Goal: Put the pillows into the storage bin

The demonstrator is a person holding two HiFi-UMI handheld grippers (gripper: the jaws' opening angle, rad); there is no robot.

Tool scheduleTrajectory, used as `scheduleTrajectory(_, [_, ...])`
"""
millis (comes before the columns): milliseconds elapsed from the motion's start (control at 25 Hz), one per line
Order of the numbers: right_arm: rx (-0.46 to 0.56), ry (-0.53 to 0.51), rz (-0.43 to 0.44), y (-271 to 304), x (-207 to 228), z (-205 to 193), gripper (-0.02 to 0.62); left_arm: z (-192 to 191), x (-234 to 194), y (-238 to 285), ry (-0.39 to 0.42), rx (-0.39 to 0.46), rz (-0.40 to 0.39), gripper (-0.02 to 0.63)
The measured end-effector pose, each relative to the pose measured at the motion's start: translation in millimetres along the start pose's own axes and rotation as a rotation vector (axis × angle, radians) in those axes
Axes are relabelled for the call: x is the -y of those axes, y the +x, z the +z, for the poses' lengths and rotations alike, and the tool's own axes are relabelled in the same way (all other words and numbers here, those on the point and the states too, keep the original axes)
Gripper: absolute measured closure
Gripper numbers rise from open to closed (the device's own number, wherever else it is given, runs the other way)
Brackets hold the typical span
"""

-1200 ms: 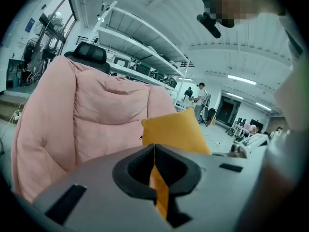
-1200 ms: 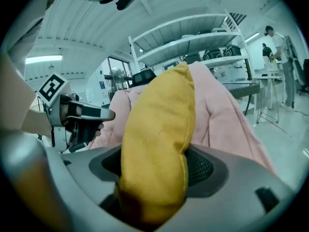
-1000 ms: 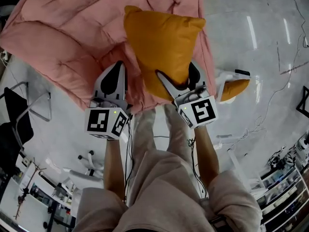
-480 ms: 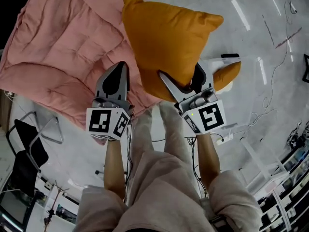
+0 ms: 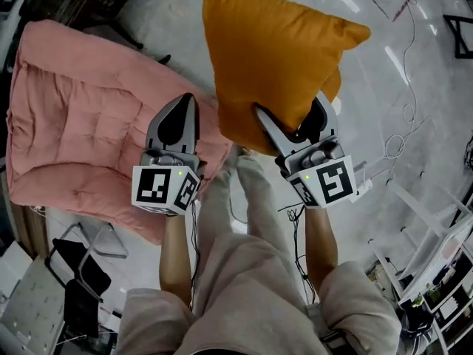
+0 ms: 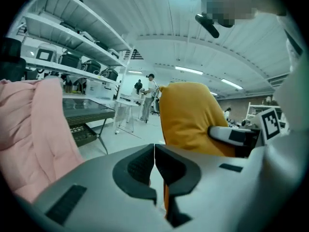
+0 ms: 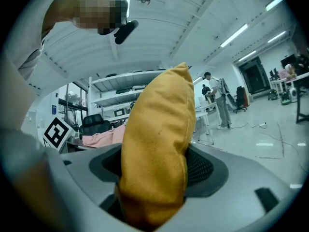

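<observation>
**A:** Head view, looking down: what is the right gripper (image 5: 295,120) doing?

**B:** It clamps an orange pillow (image 5: 273,50) by its lower edge, one jaw on each face, and holds it upright in the air above the pale floor (image 5: 414,72). The pillow's corners point up and out.

**A:** And the left gripper (image 5: 179,113)?

**B:** Its jaws are pressed together with nothing in them. It hangs just beside the pillow, above the edge of a pink quilt (image 5: 81,117). A thin cable (image 5: 405,113) trails across the floor at right. The person's trousers (image 5: 251,294) fill the bottom of the frame.

**A:** Left gripper view?

**B:** The two dark pads meet along a single seam, with no object between them. Past them, to the right, the pillow rises with one grey jaw of the other gripper laid against it. The quilt bulks at the left edge. Shelves (image 6: 72,52) loaded with equipment run along the wall, and people (image 6: 147,88) stand far down the hall.

**A:** Right gripper view?

**B:** The pillow fills the centre, seen edge-on, squeezed between both ribbed pads, which press into its fabric on either side. The quilt shows behind at left, beside the left gripper's marker cube (image 7: 57,132). A person (image 7: 219,100) stands by a table in the distance.
</observation>
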State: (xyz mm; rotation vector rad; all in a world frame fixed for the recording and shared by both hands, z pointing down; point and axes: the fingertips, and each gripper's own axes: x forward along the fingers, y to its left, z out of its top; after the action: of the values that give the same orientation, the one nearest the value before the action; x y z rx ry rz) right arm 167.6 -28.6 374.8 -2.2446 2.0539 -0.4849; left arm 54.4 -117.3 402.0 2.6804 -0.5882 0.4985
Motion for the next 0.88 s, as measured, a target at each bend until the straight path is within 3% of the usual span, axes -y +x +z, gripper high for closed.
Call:
scheduleTrajectory(400, [0.037,0.047,-0.353,-140,147,-6,0.238,-16,160,96,0.116,-0.097,-0.287,0.594])
scheduleTrajectory(680, [0.035,0.088,-0.56,-238,206,-26,0.238,-38,261,134,0.181,-0.165,-0.461,0.594])
scheduleTrajectory(880, [-0.003,0.137,-0.675,-289,243,-66,0.238,-59,313,153,0.212,-0.206,-0.541,0.594])
